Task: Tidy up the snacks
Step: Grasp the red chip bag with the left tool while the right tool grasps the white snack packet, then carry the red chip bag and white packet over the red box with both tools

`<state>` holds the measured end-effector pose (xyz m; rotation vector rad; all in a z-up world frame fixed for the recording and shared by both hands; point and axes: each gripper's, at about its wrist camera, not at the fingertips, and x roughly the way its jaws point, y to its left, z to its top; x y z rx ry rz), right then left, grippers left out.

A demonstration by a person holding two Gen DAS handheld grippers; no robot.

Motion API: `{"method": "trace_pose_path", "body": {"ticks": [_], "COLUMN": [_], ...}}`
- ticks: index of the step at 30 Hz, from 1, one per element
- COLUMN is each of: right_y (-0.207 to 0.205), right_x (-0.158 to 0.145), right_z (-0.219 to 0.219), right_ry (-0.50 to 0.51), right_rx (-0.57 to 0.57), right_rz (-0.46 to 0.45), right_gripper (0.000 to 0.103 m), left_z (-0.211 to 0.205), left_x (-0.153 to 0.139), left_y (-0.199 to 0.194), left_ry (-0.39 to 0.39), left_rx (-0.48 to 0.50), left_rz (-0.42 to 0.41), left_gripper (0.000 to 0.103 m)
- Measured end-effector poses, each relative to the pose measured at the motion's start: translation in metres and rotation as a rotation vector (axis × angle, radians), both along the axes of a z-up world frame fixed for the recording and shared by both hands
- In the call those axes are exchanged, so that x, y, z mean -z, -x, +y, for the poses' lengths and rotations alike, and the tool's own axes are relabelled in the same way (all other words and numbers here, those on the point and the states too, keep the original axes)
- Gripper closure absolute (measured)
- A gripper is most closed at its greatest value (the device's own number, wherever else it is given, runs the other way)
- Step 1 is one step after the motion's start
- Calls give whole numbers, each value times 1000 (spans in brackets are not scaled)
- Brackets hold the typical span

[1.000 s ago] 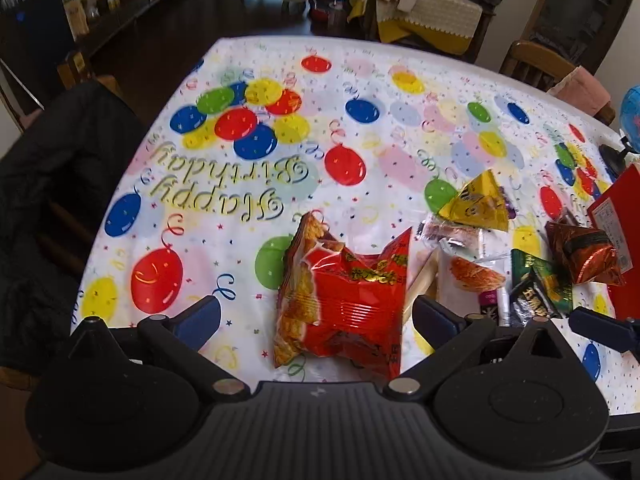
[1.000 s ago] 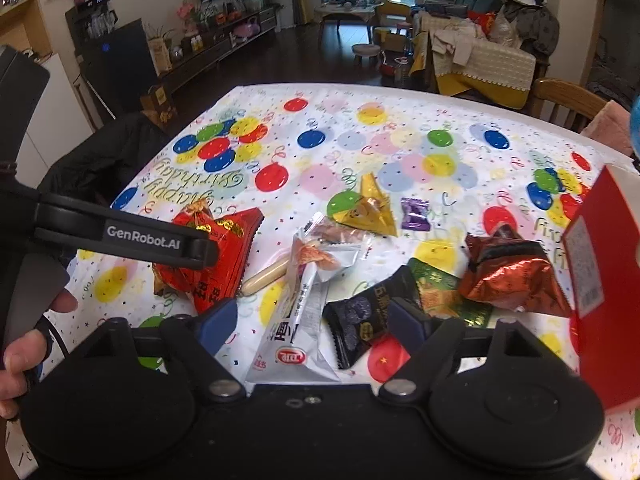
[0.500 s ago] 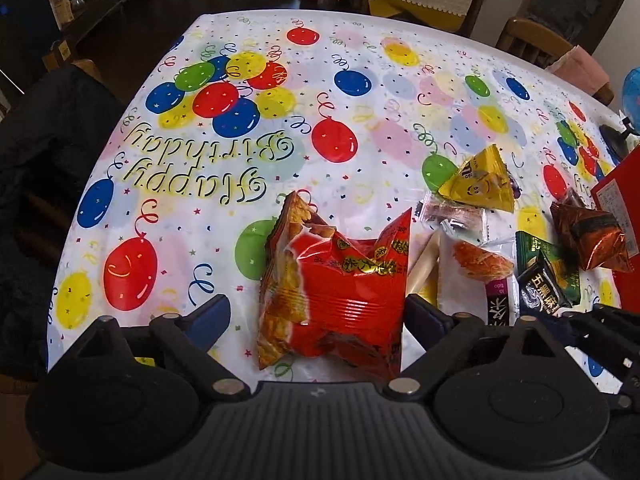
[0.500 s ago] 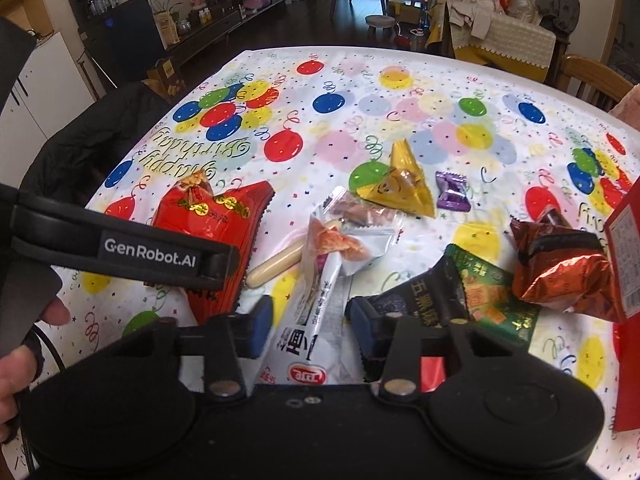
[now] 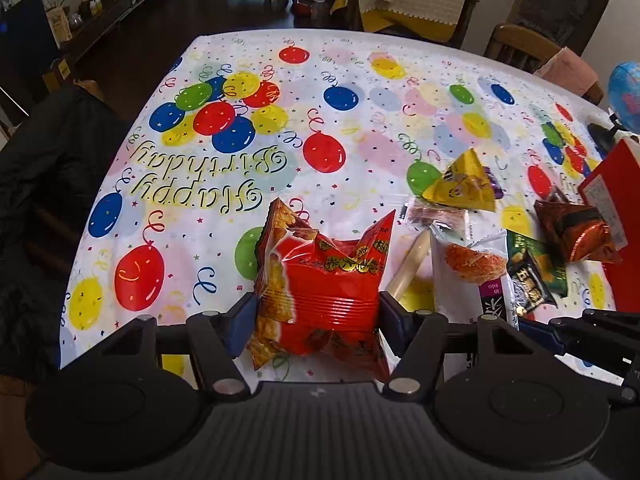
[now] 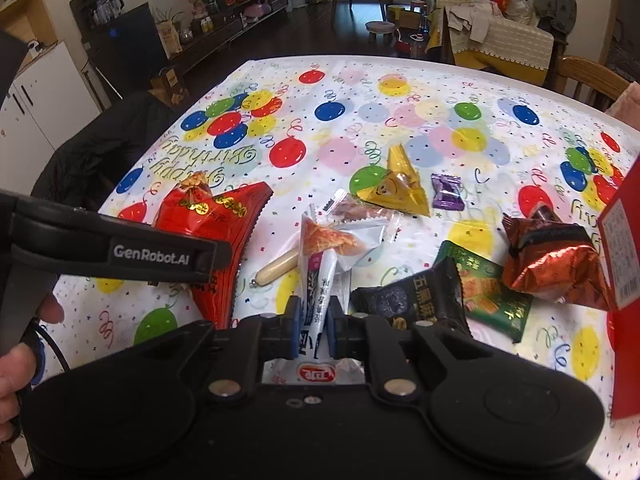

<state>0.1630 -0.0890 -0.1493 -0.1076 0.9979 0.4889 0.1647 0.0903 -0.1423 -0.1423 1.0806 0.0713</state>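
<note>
A puffy red snack bag [image 5: 320, 288] lies on the balloon-print tablecloth [image 5: 360, 92]. My left gripper [image 5: 316, 316] straddles it, jaws closing, both blue pads pressing its sides. In the right wrist view the same bag [image 6: 224, 216] shows behind the left gripper's finger [image 6: 120, 252]. My right gripper [image 6: 312, 324] is shut on the near end of a long white packet [image 6: 320, 276], which is pinched into a fold. The white packet [image 5: 476, 276] also lies just right of the red bag.
Around the white packet lie a sausage stick [image 6: 278, 268], a black packet [image 6: 416, 296], a green packet [image 6: 488, 292], a copper foil bag [image 6: 556, 260], a yellow triangular pack [image 6: 400, 188] and a purple candy [image 6: 446, 192]. A red box [image 6: 624, 280] stands at the right edge. A black jacket [image 5: 48, 200] hangs left.
Both grippers' jaws have closed in. The left pads came from wide apart onto the red bag's sides. The right pads closed on the white packet and creased it.
</note>
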Motion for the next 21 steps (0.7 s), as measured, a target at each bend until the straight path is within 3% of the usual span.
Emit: {"method": "trace_pose_path", "body": {"ticks": [12,21], "right_y": [27,40], "right_x": [-47,-89], "right_z": [-31,-76], "right_ry": [-45,-84], "right_rx": [29,82], "right_rz": [-44,-107], "right_gripper": [93,93], "left_z": [-12,-51], "left_x": [-41,-83], "left_y": [28,44], "left_ry": [22,55], "left_rx": [-12,46], "left_rz": [-21,-101], "left_gripper": [39,39]}}
